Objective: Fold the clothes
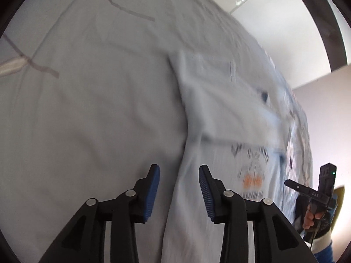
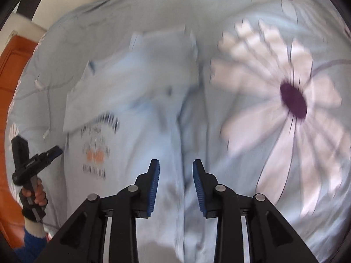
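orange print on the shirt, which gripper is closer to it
Left, as far as the blur allows. The left gripper hangs open just beside the orange print; the right gripper sits open farther along the light blue shirt, toward the flower-patterned bedspread.

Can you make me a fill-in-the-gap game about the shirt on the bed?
1. The shirt has two round marks coloured ____.
2. The big flower on the bedcover has a dark ____ middle.
3. The left gripper and right gripper both have jaws that are ____.

Missing words: orange; purple; open
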Demonstrator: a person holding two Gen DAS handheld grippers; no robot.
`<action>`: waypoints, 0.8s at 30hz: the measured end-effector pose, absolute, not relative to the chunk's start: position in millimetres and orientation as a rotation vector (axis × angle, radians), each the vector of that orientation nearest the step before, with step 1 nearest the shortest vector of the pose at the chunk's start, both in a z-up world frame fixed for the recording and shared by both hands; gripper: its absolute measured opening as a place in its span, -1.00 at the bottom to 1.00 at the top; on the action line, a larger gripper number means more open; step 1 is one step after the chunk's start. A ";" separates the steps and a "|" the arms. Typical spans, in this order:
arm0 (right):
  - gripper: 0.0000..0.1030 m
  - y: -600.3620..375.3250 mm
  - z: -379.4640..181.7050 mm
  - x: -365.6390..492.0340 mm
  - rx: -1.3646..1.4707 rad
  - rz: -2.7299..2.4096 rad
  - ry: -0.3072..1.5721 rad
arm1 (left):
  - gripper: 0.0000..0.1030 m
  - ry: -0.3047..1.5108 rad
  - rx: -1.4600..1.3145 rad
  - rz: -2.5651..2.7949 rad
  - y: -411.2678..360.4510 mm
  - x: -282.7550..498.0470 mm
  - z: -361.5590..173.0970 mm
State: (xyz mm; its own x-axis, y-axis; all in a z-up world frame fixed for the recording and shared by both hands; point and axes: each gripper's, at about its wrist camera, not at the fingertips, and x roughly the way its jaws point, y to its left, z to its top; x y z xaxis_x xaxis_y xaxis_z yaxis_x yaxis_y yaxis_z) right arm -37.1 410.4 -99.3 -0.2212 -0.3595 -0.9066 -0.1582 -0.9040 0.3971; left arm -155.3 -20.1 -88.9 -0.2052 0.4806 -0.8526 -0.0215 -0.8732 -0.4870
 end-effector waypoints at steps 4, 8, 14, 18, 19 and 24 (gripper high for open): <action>-0.37 401.6 -109.6 18.3 1.915 -2.170 -0.675 | -0.04 -0.486 -1.779 2.083 -27.5 -122.0 -89.3; -0.28 411.5 -111.6 66.0 1.932 -2.095 -0.807 | 0.09 -0.464 -1.841 2.031 -25.0 -78.0 -98.3; -0.28 407.6 -108.0 113.0 1.891 -2.018 -0.903 | 0.09 -0.554 -1.882 1.986 -56.8 -24.7 -97.4; -0.27 397.4 -96.7 118.8 1.819 -1.996 -0.888 | 0.11 -0.603 -1.855 1.971 -47.8 0.4 -90.5; -0.27 392.3 -94.8 118.6 1.795 -1.982 -0.884 | 0.14 -0.617 -1.856 1.951 -50.0 3.6 -88.3; -0.27 369.1 -86.1 121.8 1.761 -1.937 -0.793 | 0.20 -0.692 -1.897 1.805 -62.5 23.1 -84.1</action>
